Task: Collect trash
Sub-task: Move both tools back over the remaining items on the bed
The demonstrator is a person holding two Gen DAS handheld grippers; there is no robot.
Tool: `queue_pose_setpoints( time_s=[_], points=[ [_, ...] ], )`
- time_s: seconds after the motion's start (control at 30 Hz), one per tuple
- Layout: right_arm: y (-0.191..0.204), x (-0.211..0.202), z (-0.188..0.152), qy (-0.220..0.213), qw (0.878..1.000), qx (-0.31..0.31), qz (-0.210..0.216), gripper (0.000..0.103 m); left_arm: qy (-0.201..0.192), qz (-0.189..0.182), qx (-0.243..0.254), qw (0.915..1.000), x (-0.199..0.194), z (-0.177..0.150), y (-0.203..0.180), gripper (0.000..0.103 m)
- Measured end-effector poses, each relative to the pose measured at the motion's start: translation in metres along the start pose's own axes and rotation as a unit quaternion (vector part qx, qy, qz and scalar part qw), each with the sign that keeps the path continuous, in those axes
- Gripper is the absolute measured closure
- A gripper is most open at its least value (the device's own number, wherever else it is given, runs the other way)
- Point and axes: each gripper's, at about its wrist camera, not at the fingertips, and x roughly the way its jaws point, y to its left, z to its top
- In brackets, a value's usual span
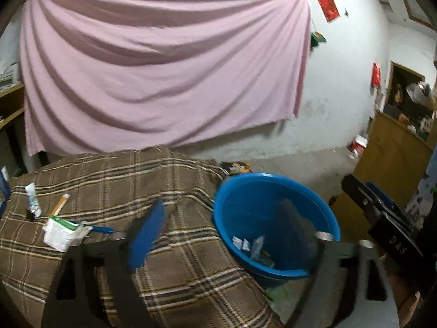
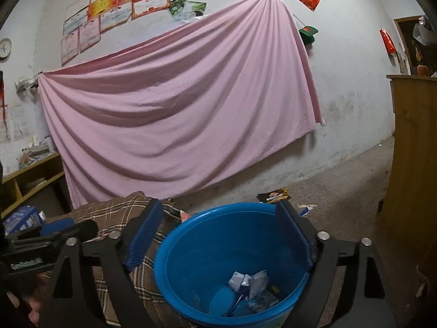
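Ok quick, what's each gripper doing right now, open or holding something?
Left gripper: open, holding nothing.
Right gripper: open, empty, above the round blue plastic basin.

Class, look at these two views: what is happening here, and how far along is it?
A person is clearing rubbish with two handheld grippers. Both the left gripper and right gripper are open and empty over the blue basin, which already holds scraps. On the plaid blanket, a tissue pack and two tubes remain.

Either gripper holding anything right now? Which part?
Nothing held. Left gripper and right gripper both stand open and empty over the blue bucket.
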Motion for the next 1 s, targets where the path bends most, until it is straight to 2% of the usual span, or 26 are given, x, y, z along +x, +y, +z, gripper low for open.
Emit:
queue_pose_setpoints(
  time_s=[0.07, 0.1, 0.3, 0.53, 1.0],
  points=[
    [0.003, -0.001, 0.000, -0.002, 1.000, 0.000, 0.001, 0.001, -0.024, 0.011, -0.019, 0.9995, -0.008, -0.002, 0.010, 0.005],
    [0.004, -0.002, 0.000, -0.006, 1.000, 0.000, 0.003, 0.000, -0.032, 0.012, -0.027, 0.9990, -0.010, -0.003, 0.015, 0.005],
    [0.016, -0.004, 0.003, -0.016, 1.000, 0.001, 0.018, 0.000, -0.066, 0.052, -0.063, 0.9945, -0.029, -0.004, 0.041, 0.003],
    [0.043, -0.009, 0.008, -0.038, 0.998, -0.007, 0.044, 0.000, -0.093, 0.079, -0.066, 0.9904, -0.050, -0.007, 0.068, 0.002],
    [0.130, -0.023, 0.010, -0.101, 0.987, -0.049, 0.115, 0.000, -0.141, 0.149, -0.070, 0.9762, -0.111, -0.021, 0.131, 0.002]
  ],
)
